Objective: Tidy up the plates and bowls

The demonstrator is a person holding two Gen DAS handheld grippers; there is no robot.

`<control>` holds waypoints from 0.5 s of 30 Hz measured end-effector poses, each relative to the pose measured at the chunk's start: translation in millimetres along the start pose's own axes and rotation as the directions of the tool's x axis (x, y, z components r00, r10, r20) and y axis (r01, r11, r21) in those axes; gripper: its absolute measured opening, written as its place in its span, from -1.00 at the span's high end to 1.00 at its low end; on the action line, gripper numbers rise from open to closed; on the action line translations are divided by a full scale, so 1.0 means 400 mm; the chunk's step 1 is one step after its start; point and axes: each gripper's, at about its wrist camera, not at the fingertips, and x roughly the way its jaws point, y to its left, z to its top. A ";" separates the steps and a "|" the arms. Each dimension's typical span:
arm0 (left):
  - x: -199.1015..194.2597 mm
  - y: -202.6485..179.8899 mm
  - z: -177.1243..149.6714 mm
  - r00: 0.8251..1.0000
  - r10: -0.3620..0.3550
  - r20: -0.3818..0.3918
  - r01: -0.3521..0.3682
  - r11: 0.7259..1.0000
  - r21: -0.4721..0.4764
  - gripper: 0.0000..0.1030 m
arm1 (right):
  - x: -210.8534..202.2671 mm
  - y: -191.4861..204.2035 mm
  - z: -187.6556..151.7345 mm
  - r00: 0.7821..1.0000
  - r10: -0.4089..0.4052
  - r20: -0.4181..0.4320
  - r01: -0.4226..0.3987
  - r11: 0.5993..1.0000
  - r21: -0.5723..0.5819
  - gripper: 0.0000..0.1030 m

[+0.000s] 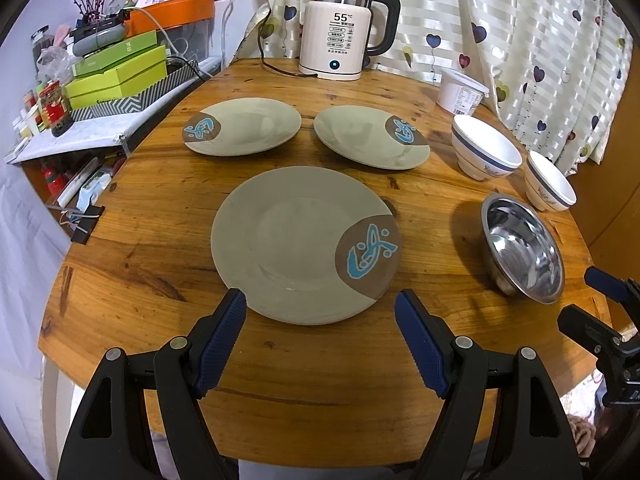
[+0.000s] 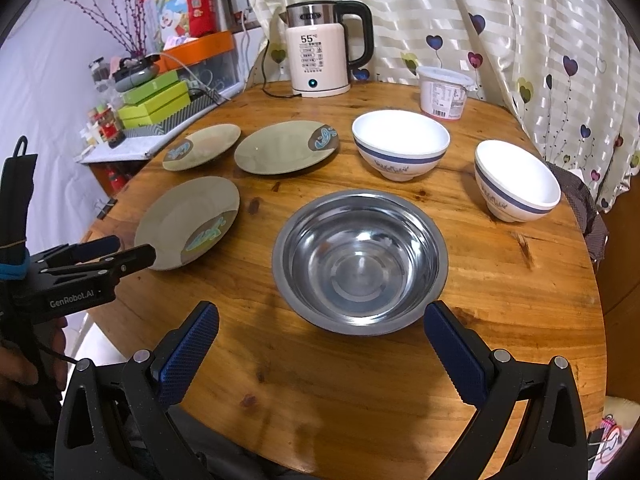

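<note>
Three grey-green plates with a brown patch and blue mark lie on the round wooden table (image 1: 160, 208): a near plate (image 1: 296, 244) and two far plates (image 1: 244, 126) (image 1: 368, 136). A steel bowl (image 2: 360, 260) stands at the right, with two white blue-striped bowls (image 2: 400, 142) (image 2: 516, 178) behind it. My left gripper (image 1: 320, 308) is open and empty, just short of the near plate's front edge. My right gripper (image 2: 320, 320) is open and empty, just in front of the steel bowl. The left gripper also shows in the right wrist view (image 2: 120, 252) beside the near plate (image 2: 188, 220).
A white electric kettle (image 1: 340, 28) stands at the table's back with its cord (image 1: 280, 68). A white plastic tub (image 2: 444, 92) sits at the back right. A shelf with green boxes (image 1: 116, 76) and small jars lies to the left. A heart-print curtain (image 1: 540, 40) hangs behind.
</note>
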 end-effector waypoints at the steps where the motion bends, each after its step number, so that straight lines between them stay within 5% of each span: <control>1: 0.000 0.000 0.000 1.000 0.001 0.001 -0.001 1.000 0.000 -0.50 | 0.000 0.000 0.000 1.000 0.001 0.001 -0.001 1.000 0.000 -1.00; 15: -0.005 0.009 0.004 1.000 -0.011 0.016 0.011 1.000 -0.005 -0.50 | 0.002 0.014 0.020 1.000 0.002 0.005 -0.002 1.000 -0.013 -1.00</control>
